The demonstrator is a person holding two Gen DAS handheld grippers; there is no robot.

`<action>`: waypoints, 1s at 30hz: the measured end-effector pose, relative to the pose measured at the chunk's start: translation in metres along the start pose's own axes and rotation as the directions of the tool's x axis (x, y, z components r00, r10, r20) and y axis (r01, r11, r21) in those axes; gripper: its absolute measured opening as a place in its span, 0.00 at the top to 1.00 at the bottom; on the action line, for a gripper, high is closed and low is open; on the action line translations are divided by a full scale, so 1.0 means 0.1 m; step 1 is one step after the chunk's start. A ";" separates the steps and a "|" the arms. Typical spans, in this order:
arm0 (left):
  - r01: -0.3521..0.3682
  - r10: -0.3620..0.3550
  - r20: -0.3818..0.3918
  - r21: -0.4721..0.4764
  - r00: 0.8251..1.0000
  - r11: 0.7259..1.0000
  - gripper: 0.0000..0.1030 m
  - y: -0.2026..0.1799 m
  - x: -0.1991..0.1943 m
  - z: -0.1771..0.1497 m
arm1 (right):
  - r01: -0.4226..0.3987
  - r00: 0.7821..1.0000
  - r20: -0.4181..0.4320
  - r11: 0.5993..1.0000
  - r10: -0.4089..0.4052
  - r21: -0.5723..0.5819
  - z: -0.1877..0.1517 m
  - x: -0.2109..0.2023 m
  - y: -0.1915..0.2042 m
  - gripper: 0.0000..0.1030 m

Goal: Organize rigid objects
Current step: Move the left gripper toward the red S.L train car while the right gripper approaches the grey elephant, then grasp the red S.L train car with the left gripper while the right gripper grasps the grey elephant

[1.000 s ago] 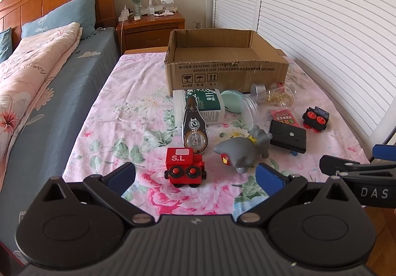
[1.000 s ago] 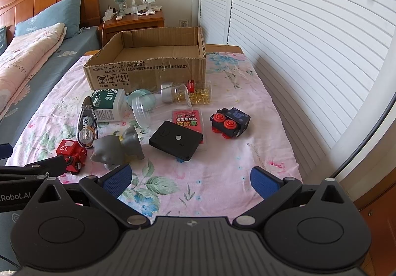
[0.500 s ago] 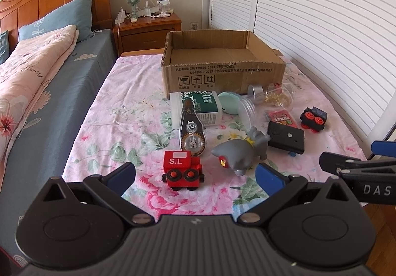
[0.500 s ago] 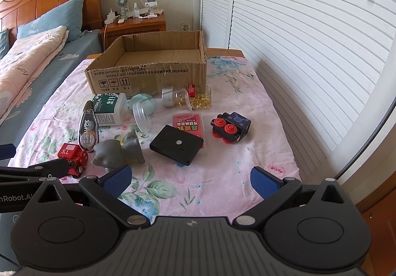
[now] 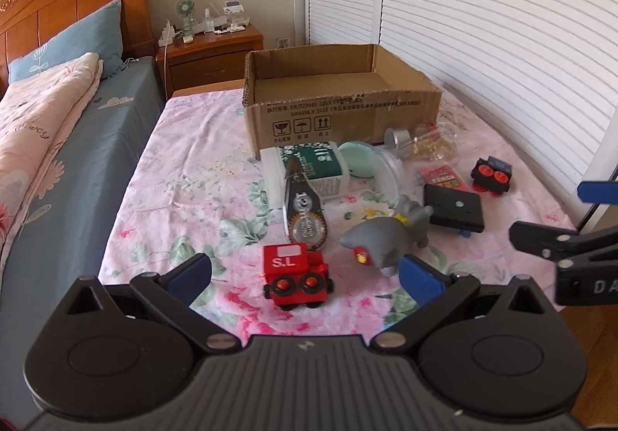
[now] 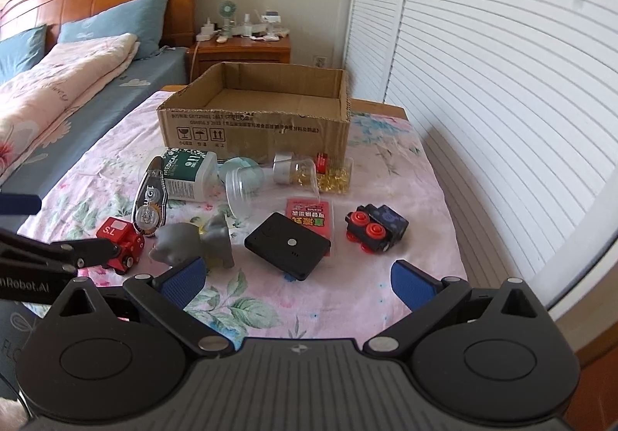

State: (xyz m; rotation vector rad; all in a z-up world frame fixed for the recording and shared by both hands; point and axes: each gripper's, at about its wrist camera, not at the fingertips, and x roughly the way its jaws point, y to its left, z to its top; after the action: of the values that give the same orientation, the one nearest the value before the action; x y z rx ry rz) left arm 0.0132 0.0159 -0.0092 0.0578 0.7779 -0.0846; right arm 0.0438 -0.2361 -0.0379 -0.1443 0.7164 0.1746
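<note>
An empty cardboard box [image 5: 340, 110] [image 6: 255, 121] stands at the far end of a table under a pink floral cloth [image 5: 193, 191]. In front of it lie a red toy train [image 5: 295, 274] [image 6: 117, 237], a grey toy elephant [image 5: 386, 237] [image 6: 193, 241], a correction-tape dispenser [image 5: 305, 214], a green-labelled bottle [image 5: 313, 170], a clear cup [image 6: 247, 187], a black flat device [image 5: 454, 208] [image 6: 287, 245] and a dark toy car with red wheels [image 5: 492, 176] [image 6: 376, 228]. My left gripper [image 5: 305, 278] is open just before the train. My right gripper [image 6: 297, 282] is open, near the black device.
A bed with a blue sheet and pink quilt [image 5: 46, 129] runs along the left. A wooden nightstand [image 5: 212, 52] with a small fan stands behind the box. White louvred doors [image 5: 483, 25] line the right side. A jar of yellow capsules [image 6: 309, 170] and a red packet [image 6: 309, 214] lie mid-table.
Both grippers have risen and tilted, so the views look more down on the table and into the box. Nothing on the table has moved. Both stay open.
</note>
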 end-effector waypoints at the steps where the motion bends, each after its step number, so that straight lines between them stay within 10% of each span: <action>1: -0.002 0.002 -0.001 0.007 1.000 1.000 0.01 0.02 0.03 0.00 | -0.004 1.000 -0.003 1.000 0.004 -0.005 0.00 0.02 -0.01 0.00; 30: 0.010 -0.015 -0.113 -0.047 0.993 0.999 0.01 0.41 0.87 -0.20 | -0.187 0.975 -0.142 0.977 0.172 -0.099 -0.23 0.77 0.05 0.00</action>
State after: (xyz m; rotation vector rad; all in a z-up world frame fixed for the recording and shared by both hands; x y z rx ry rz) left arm 0.0650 0.0531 -0.0836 0.0134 0.8935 -0.0755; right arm 0.0853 -0.2275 -0.1070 -0.2000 0.8534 0.3815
